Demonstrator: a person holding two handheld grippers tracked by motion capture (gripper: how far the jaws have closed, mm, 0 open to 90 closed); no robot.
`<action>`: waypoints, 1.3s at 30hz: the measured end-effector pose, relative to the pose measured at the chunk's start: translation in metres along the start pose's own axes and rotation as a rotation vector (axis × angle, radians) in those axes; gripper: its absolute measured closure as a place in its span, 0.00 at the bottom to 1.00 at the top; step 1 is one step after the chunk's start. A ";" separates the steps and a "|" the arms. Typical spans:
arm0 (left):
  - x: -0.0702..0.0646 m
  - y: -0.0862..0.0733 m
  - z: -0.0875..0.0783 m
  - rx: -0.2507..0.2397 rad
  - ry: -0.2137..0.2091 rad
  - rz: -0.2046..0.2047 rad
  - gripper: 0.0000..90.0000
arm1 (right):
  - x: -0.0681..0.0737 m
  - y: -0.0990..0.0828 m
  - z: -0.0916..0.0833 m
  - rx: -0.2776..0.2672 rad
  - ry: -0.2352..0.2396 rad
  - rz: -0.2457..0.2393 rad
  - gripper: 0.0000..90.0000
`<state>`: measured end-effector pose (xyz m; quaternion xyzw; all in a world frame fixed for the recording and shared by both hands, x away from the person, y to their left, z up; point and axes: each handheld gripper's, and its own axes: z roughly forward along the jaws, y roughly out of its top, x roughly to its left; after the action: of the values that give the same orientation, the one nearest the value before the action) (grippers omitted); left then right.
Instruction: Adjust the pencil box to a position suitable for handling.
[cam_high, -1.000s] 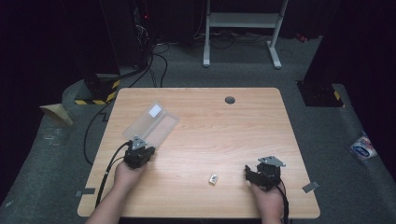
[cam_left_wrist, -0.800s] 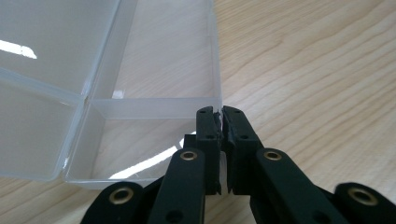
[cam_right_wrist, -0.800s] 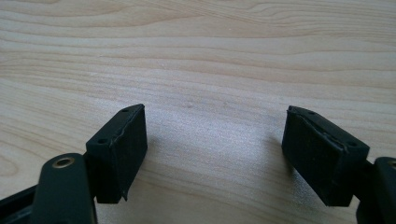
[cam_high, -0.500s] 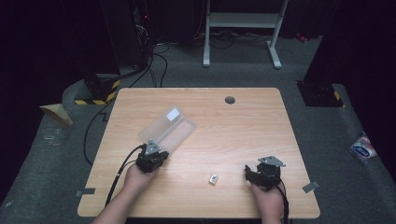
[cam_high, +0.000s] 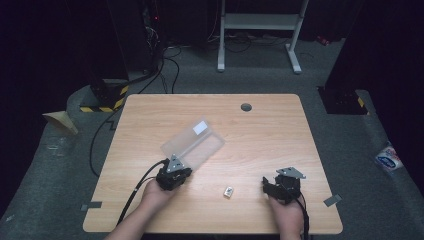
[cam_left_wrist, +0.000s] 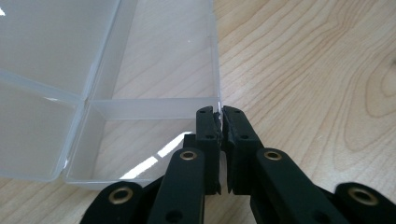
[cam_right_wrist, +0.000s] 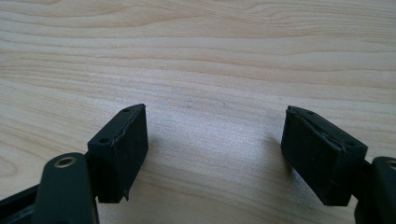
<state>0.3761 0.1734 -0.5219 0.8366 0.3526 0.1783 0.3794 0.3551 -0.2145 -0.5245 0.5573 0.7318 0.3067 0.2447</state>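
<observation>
Gripping the near corner wall of a clear plastic compartment box, the left gripper has its jaws pinched tight on the thin rim. Box sits on the wooden table, left of center, lid open w/ a white label. Right gripper rests near the front right edge, jaws wide apart, nothing btwn them. Small white item lies btwn the two grippers, apart from both.
</observation>
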 end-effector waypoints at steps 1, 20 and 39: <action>0.000 0.000 0.000 0.000 0.000 0.001 0.94 | 0.000 0.000 0.000 -0.002 0.000 -0.005 0.25; 0.002 -0.003 -0.003 -0.006 0.025 0.005 0.85 | 0.000 0.000 0.000 -0.003 0.001 -0.007 0.26; 0.017 -0.015 -0.019 -0.017 0.087 -0.026 0.83 | 0.000 0.000 0.000 -0.002 0.003 -0.006 0.27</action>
<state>0.3706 0.2025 -0.5207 0.8202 0.3782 0.2125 0.3731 0.3550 -0.2145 -0.5244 0.5542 0.7336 0.3077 0.2450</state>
